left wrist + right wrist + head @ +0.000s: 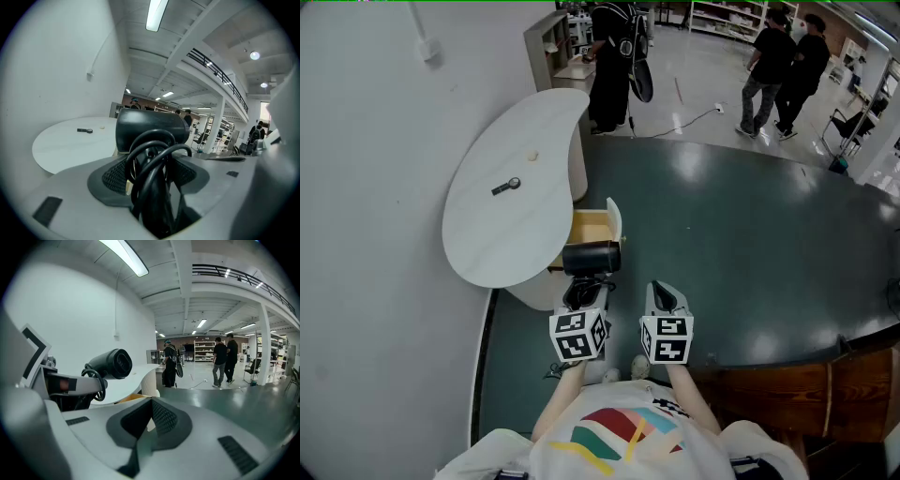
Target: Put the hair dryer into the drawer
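From where I stand the job looks about half done: the hair dryer [592, 258] is off any surface and in the left gripper [579, 298]. The drawer [613, 217] under the white table [506, 225] stands pulled out with its wooden inside showing, but the dryer is not yet in it. It hangs just ahead of that gripper's fingers [110, 180], on the near side of the drawer's mouth and seemingly a little above it. Those fingers are clamped on the handle, with the black cord [157, 157] looped up in the grip alongside it. What is left, as I judge it, is to carry the dryer forward over the drawer, lower it in and let go; the task says nothing about pushing the drawer closed afterwards. The barrel lies crosswise to the left fingers, its long axis running side to side. One round end faces the right gripper [665, 298], and the handle runs back and down into the grip. The right gripper's fingers [165, 420] are pressed together with nothing between them, just beside the left.
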Tool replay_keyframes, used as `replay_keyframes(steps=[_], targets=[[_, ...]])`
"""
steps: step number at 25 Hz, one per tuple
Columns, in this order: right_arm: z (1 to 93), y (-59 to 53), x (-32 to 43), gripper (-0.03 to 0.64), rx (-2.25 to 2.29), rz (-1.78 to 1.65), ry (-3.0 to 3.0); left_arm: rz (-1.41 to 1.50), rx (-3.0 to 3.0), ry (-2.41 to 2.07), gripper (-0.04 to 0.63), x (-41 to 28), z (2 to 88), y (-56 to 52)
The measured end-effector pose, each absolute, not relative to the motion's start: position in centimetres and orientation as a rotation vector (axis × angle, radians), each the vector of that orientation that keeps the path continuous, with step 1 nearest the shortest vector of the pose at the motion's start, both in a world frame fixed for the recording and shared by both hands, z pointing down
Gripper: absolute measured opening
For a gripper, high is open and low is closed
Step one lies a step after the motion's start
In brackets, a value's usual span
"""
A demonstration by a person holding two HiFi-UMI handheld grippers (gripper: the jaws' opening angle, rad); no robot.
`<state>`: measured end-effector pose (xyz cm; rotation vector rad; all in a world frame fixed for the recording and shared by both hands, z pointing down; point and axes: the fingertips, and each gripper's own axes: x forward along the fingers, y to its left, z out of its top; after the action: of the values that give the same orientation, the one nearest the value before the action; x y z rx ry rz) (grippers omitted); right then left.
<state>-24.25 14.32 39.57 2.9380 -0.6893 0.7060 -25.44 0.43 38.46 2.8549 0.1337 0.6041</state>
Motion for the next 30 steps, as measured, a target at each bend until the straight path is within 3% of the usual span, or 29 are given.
replay_keyframes(steps=[30], targets=[[41.2,24.4,-21.2,0.011,3.047,0.694,-0.660,0.520,2.809,0.172,0.270,-22.5,37.9,8.9]])
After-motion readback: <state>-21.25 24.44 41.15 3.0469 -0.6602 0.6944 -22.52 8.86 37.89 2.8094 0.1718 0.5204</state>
